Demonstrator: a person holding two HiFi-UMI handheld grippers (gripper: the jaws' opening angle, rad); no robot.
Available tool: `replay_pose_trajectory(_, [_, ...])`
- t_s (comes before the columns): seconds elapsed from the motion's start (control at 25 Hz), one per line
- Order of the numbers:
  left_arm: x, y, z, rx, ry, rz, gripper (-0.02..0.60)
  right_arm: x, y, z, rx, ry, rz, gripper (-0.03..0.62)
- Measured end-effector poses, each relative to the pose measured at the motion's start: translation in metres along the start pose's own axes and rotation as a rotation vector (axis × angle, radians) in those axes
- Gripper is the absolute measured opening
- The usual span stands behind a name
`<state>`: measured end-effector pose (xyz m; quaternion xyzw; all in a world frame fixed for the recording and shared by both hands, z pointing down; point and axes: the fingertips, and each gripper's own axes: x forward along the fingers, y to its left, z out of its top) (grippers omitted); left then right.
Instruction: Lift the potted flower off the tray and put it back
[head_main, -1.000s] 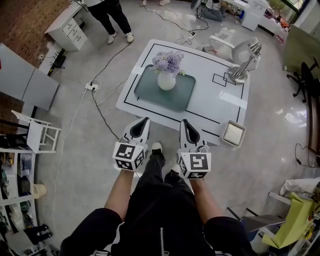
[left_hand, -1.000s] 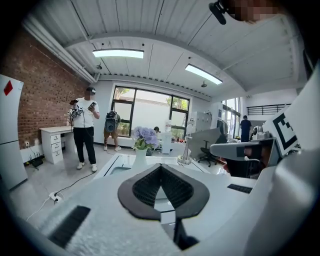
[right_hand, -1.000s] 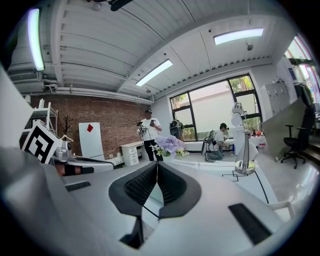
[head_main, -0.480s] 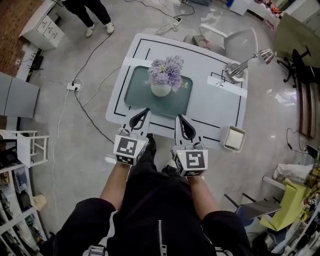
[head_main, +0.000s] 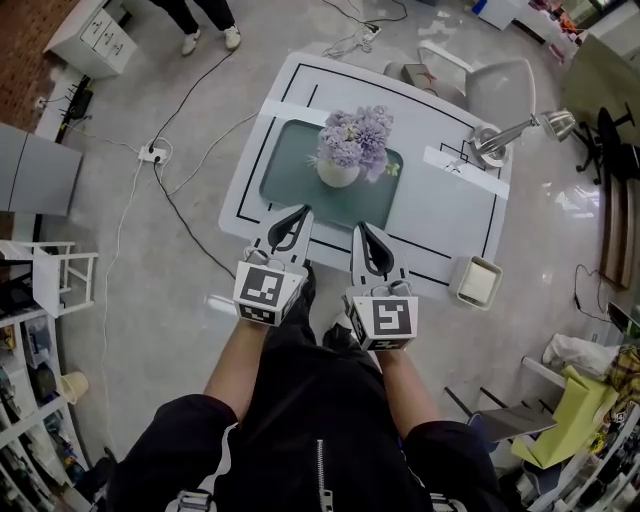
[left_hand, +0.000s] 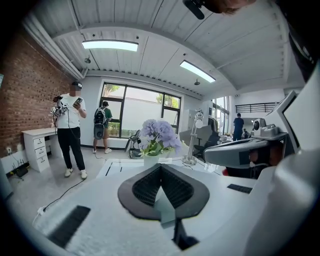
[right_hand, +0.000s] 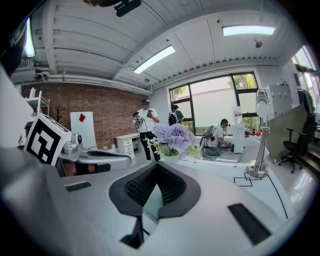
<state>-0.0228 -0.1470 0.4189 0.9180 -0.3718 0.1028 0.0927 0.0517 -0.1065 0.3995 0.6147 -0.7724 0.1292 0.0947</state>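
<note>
The potted flower (head_main: 355, 145), purple blooms in a white vase, stands on the teal tray (head_main: 290, 165) on the white table (head_main: 450, 215). In the head view my left gripper (head_main: 297, 212) and right gripper (head_main: 360, 228) hang side by side over the table's near edge, short of the tray. Both are shut with nothing between the jaws. In the left gripper view the flower (left_hand: 159, 135) rises straight beyond the left gripper (left_hand: 161, 167). It also shows in the right gripper view, where the flower (right_hand: 172, 136) stands a little right of the right gripper (right_hand: 156, 165).
A silver desk lamp (head_main: 500, 140) stands at the table's far right, and a small white box (head_main: 475, 282) sits at its near right corner. A chair (head_main: 490, 85) is behind the table. Cables (head_main: 180, 190) cross the floor at left. A person (left_hand: 70, 125) stands by a desk.
Both grippers have moved forward from in front of the table to over its near edge. The table and flower now lie closer to the jaws.
</note>
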Motion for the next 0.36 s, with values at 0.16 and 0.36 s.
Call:
replay_pose_trajectory(0.16, [-0.004, -0.004, -0.001, -0.002, -0.003, 0.007, 0.005, -0.003, 0.0, 0.008, -0.001, 0.013, -0.014, 0.005])
replay_pose_trajectory(0.36, [-0.011, -0.009, 0.0, -0.005, -0.004, 0.014, 0.005, -0.011, 0.004, 0.004, 0.0, 0.014, 0.0, 0.005])
